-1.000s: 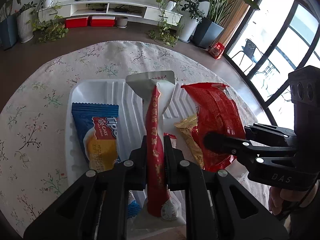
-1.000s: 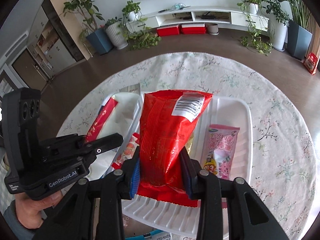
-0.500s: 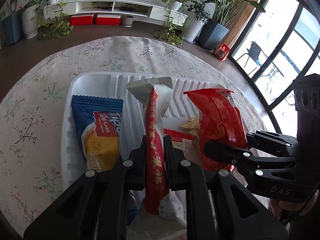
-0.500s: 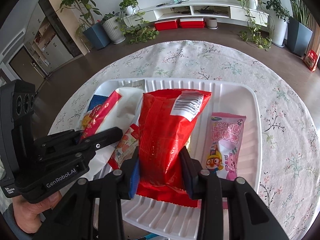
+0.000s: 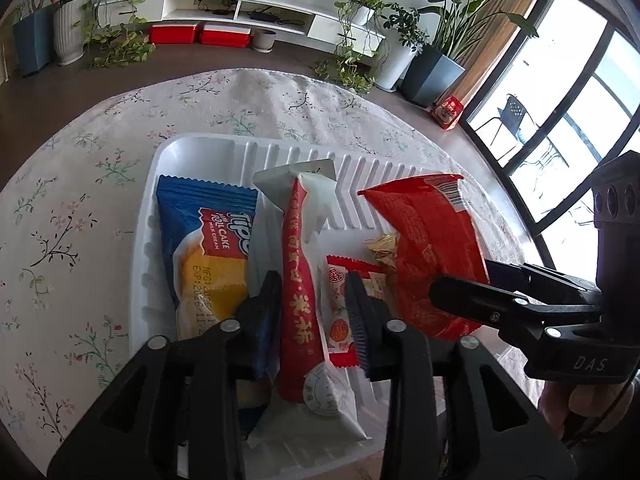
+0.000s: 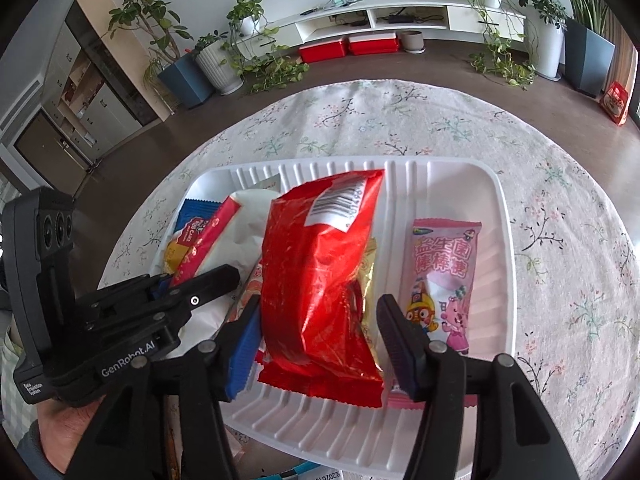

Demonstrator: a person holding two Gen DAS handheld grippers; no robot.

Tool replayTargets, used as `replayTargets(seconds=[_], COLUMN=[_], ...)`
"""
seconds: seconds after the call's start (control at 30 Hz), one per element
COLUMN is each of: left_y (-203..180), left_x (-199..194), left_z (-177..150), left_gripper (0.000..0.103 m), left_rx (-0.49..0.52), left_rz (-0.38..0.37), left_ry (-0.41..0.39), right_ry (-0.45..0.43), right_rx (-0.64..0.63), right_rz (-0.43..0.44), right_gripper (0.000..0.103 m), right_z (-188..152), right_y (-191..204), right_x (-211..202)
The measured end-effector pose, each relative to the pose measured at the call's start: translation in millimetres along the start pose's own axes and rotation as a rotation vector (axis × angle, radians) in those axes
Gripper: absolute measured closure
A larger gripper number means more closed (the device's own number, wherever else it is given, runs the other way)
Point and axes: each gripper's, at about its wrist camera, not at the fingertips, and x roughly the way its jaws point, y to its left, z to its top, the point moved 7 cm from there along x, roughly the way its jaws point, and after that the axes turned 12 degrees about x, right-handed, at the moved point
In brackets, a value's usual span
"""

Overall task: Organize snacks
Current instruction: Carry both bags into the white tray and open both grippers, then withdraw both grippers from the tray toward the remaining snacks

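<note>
A white ribbed tray [image 5: 192,144] [image 6: 500,208] holds the snacks. My left gripper [image 5: 312,284] [image 6: 200,276] straddles a long white-and-red pouch [image 5: 298,260] [image 6: 244,216]; its jaws are opening and the pads stand off the pouch. My right gripper [image 6: 318,308] [image 5: 460,276] is opening too, around a red bag [image 6: 320,264] [image 5: 428,232] that lies in the tray, with a gap at the right pad. A blue roll-cake packet [image 5: 208,232] lies at the tray's left. A pink packet [image 6: 440,272] lies at its right.
A small red-and-white packet [image 5: 340,300] and a gold wrapper [image 5: 382,246] lie between the pouch and the red bag. The tray sits on a round table with a floral cloth [image 5: 80,200]. Beyond the table are potted plants and a low white shelf [image 6: 400,16].
Both grippers went from shut on their packets to open. The pouch and the red bag now rest in the tray between the spread jaws.
</note>
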Motion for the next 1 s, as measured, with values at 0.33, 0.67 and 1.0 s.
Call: replayTargets(seconds=[0.33, 0.67, 1.0], left_y=[-22.0, -40.0, -62.6], left_x=[-71.9, -155.3, -156.6], left_z=[-2.2, -89.4, -202.7], left_gripper=[0.0, 0.0, 0.0], left_rx=[0.029, 0.111, -0.023], left_rz=[0.017, 0.148, 0.06], left_ry=[-0.106, -0.149, -0.057], right_ry=[-0.124, -0.106, -0.087], right_rx=[0.078, 0.209, 0.313], right_rz=[0.086, 0.544, 0.479], right_gripper=[0.011, 0.0, 0.006], right_z=[8.0, -78.9, -179.8], right_y=[-4.5, 1.7, -30.0], right_x=[-65.9, -148.0, -146.8])
